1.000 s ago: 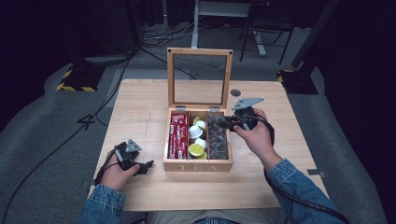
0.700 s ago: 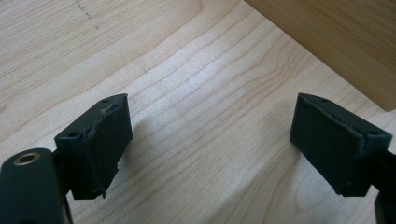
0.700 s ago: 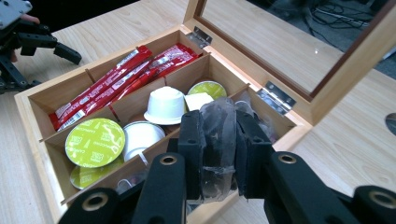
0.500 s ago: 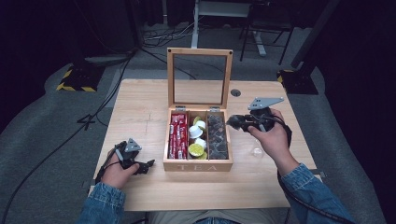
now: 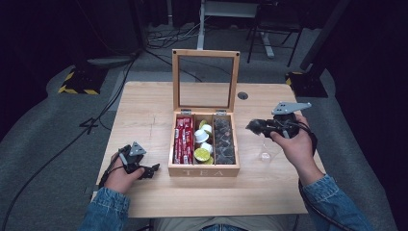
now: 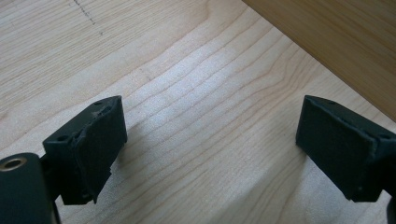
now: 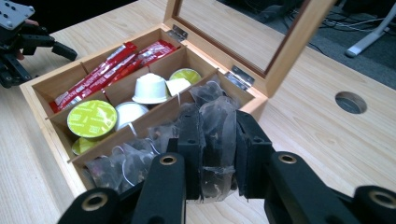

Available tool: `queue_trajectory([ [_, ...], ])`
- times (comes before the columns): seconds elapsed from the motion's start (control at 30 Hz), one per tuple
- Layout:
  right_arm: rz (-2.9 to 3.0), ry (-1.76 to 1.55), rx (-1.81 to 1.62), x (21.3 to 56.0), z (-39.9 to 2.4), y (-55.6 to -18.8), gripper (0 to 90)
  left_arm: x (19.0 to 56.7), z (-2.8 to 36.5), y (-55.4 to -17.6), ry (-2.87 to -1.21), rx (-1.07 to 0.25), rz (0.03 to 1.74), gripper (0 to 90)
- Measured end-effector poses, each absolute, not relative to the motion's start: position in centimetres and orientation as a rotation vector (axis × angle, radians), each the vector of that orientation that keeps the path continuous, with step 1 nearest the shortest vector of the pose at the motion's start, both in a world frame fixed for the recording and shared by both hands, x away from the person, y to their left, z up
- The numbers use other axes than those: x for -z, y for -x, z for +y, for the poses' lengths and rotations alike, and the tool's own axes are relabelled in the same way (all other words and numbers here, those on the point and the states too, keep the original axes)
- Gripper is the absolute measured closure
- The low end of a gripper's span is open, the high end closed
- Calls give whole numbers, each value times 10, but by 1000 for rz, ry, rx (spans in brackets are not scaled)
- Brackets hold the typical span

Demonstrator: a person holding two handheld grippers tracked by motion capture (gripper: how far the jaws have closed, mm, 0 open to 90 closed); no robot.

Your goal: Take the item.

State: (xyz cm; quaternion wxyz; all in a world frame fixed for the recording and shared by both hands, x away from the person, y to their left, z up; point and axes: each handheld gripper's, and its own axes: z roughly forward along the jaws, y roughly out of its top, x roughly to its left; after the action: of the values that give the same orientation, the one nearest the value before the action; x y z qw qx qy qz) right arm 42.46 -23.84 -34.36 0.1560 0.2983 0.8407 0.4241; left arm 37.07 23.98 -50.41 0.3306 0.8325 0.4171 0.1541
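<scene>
Your right gripper (image 7: 218, 154) was clamped on a clear tea sachet (image 7: 215, 135), the dark leaves showing through the wrapper pinched between its two black pads. You held it just off the right side of the wooden tea box (image 5: 204, 169), above the counter (image 5: 144, 110) and clear of the box's rim. Ahead of that gripper, in its own view, the box stood with its glass-paned lid (image 7: 243, 28) tilted up and back. The compartment nearest the gripper held more clear sachets (image 7: 126, 163); the one beyond it held green-topped and white capsules (image 7: 91, 119); the farthest held red stick packets (image 7: 112, 63). A round hole (image 7: 350, 101) in the counter lay off to the gripper's right. Your left gripper (image 6: 210, 140) rested low over the bare counter, just beside the box's left front corner, and your left hand (image 5: 120, 175) lay on the counter behind it. Its jaws had just been opening and stood wide apart, with nothing between them but wood grain. The side wall of the box (image 6: 345, 42) ran past that gripper's upper right, close but not touching either pad.
</scene>
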Motion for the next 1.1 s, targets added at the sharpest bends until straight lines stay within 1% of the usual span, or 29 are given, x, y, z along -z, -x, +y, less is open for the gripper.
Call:
queue_trajectory([
  [0.33, 2373, -911, -1198, 344, -264, -417, 750, 504, 240, -371, -2178, -406, 1089, 91],
  [0.57, 2360, -964, -1173, 351, -283, -411, 751, 504, 240, -371, -2178, -406, 1089, 91],
  [1.1, 2362, -1029, -1115, 364, -301, -407, 750, 504, 240, -371, -2178, -406, 1089, 91],
])
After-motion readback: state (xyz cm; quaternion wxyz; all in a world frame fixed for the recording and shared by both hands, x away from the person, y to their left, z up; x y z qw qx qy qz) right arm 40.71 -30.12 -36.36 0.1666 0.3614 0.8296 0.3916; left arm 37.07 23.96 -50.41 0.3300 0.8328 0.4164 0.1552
